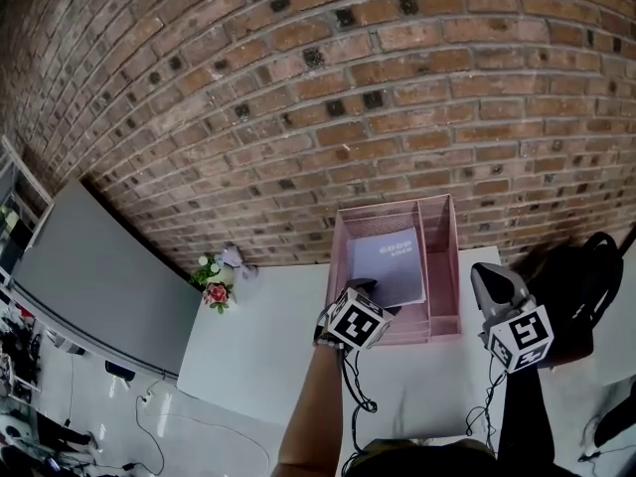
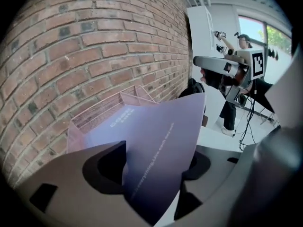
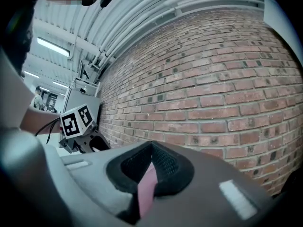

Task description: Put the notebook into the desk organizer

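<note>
A lilac notebook (image 1: 390,261) lies in the wide compartment of a pink mesh organizer (image 1: 335,266), which stands on a white tabletop (image 1: 268,356) hard against a brick wall (image 1: 298,87). The cover faces up, its pale lettering too small to read. The notebook's near edge reaches out to the organizer's front, where it sits between the left tongs (image 1: 366,288).

In the left gripper view these tongs stand spread, with the notebook's corner running up between them and dark gaps on either side of it. They are not pinching it. A bare forearm (image 1: 308,405) leads up to the marker cube (image 1: 356,318) on this gripper.

The right tongs (image 1: 479,269) point toward the wall at the organizer's right side, just beside its narrow compartment. In the right gripper view they are pressed together on a thin pink strip that fills the slit between them. By its colour and place this appears to be the organizer's right wall. The same view shows the left gripper's cube off to the left, in front of the brickwork.

A small bunch of flowers (image 1: 216,284) rests at the tabletop's far left corner, well apart from the organizer. A grey panel (image 1: 99,276) leans beside it. Black cables (image 1: 353,391) trail from the grippers across the tabletop toward the person.
</note>
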### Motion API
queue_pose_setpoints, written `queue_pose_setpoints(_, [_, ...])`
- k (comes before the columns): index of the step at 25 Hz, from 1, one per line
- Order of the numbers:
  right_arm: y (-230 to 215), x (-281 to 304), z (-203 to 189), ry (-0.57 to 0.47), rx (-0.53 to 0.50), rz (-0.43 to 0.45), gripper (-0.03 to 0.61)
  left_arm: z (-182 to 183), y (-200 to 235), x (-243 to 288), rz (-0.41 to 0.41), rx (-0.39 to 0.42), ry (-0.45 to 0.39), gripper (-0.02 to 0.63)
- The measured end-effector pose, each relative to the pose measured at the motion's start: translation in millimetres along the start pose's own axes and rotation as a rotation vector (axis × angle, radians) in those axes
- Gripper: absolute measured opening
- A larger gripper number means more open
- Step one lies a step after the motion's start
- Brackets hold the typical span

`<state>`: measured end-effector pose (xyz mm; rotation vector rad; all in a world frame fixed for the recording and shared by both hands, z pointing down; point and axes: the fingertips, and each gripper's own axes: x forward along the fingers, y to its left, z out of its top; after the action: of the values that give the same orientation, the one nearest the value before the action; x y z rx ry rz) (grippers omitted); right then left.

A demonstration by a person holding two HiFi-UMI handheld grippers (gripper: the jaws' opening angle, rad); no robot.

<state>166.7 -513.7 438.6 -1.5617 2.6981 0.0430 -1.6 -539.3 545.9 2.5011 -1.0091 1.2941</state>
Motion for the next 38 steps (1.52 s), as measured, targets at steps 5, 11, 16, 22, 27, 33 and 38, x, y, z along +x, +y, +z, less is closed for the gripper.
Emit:
queue_pose_setpoints(5, [3, -2, 4, -0.005, 0.001, 0.018, 0.002, -7, -12, 7, -0.05, 0.011, 0.017, 0.328])
queue_pose_setpoints(11, [3, -4, 4, -0.008, 0.007, 0.022, 0.002, -10, -18, 8, -0.071, 0.016, 0.018, 0.359])
queue_pose_setpoints(16, [6, -5, 5, -0.008, 0.003, 0.028, 0.002, -15, -24, 5, -0.085, 0.016, 0.04, 0.371])
queue_pose_setpoints(22, [12, -5, 5, -0.008, 0.003, 0.04, 0.002, -25, -30, 3, -0.096, 0.012, 0.056, 0.377])
queue_pose_setpoints(27, [19, -6, 7, -0.005, -0.008, 0.056, 0.002, -30, -37, 0, -0.102, 0.0, 0.055, 0.379])
queue_pose_setpoints(33, [28, -6, 2, 0.005, 0.004, 0.066, 0.002, -33, -39, -7, -0.088, -0.034, 0.037, 0.379])
queue_pose_setpoints(38, [33, -6, -1, 0.022, -0.006, 0.069, 0.002, -33, -40, -9, -0.065, -0.044, 0.005, 0.379])
